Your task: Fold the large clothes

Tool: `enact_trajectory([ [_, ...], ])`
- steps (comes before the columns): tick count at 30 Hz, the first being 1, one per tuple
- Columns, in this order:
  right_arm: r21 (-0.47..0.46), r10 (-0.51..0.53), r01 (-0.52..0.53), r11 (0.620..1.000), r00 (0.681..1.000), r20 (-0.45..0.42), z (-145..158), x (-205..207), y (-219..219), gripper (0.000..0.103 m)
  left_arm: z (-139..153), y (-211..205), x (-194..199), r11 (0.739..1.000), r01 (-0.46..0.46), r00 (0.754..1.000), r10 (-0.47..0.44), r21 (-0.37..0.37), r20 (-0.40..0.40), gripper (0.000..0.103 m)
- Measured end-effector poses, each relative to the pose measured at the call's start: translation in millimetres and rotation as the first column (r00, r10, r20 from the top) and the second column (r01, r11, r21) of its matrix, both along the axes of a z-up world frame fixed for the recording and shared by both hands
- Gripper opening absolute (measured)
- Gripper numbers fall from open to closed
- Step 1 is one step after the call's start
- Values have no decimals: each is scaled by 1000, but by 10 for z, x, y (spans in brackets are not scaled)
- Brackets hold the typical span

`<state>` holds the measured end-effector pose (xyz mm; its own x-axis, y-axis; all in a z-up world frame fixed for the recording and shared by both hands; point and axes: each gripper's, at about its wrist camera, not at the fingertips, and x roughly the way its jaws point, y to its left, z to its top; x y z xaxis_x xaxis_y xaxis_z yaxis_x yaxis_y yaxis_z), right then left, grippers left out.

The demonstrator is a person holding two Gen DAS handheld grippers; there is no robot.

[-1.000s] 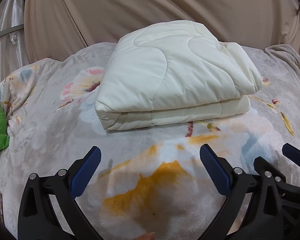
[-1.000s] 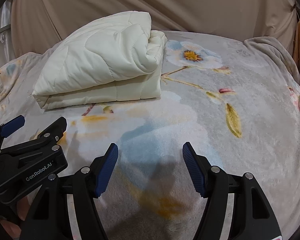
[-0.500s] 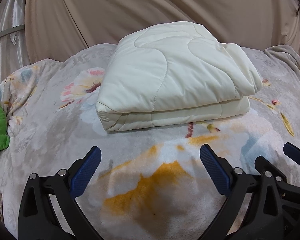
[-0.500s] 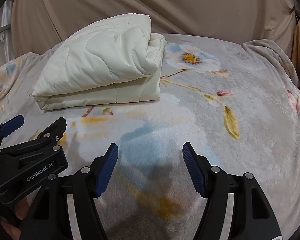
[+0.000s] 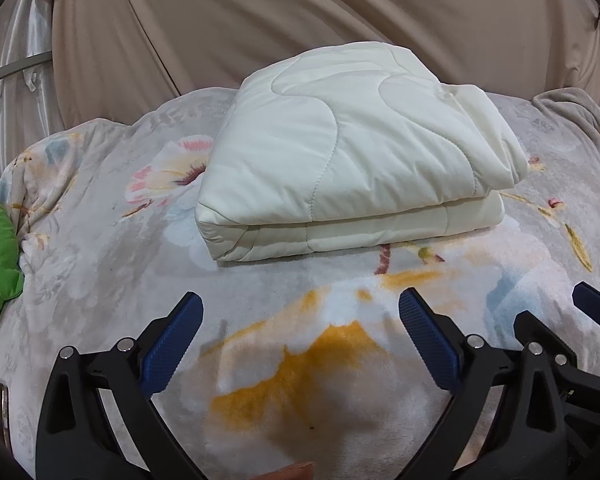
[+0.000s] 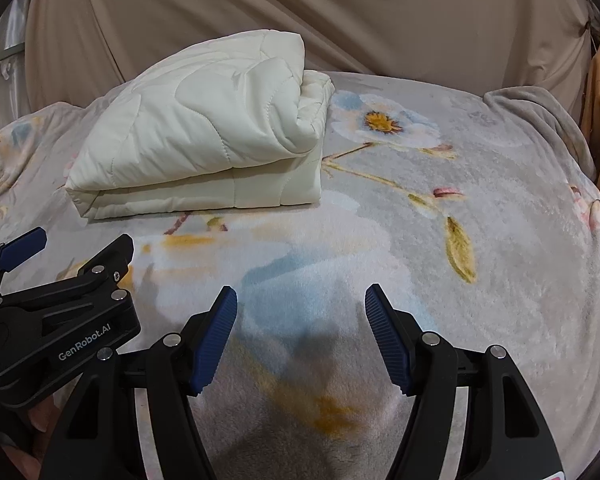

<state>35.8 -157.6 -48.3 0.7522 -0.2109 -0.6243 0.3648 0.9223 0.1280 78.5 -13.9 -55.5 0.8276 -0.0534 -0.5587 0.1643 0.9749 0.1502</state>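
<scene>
- Beige drapes (image 5: 300, 40) hang behind a bed under a floral blanket (image 5: 100, 280).
- Cream quilt (image 5: 352, 152), folded, lies mid-bed, well ahead of both tools.
- Left gripper (image 5: 300, 332): jaws apart, empty.
- Right gripper (image 6: 300, 332): jaws apart, empty, beside the left.

— How is the left black two-finger gripper with blue ribbed pads (image 5: 300, 320) held?

— It is tilted downward, jaws spread wide, nothing gripped between them.

— And the right black gripper with matching blue pads (image 6: 301, 316)?

— It is likewise angled down with jaws parted and empty; the left one is seen just beside it.
</scene>
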Motion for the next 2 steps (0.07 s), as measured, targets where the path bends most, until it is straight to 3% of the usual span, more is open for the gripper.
enact_trajectory([
  [2, 1, 1, -1, 1000, 1000, 1, -1, 1, -3, 65, -1, -4, 2, 1000, 0, 1000, 0, 2, 0, 96],
])
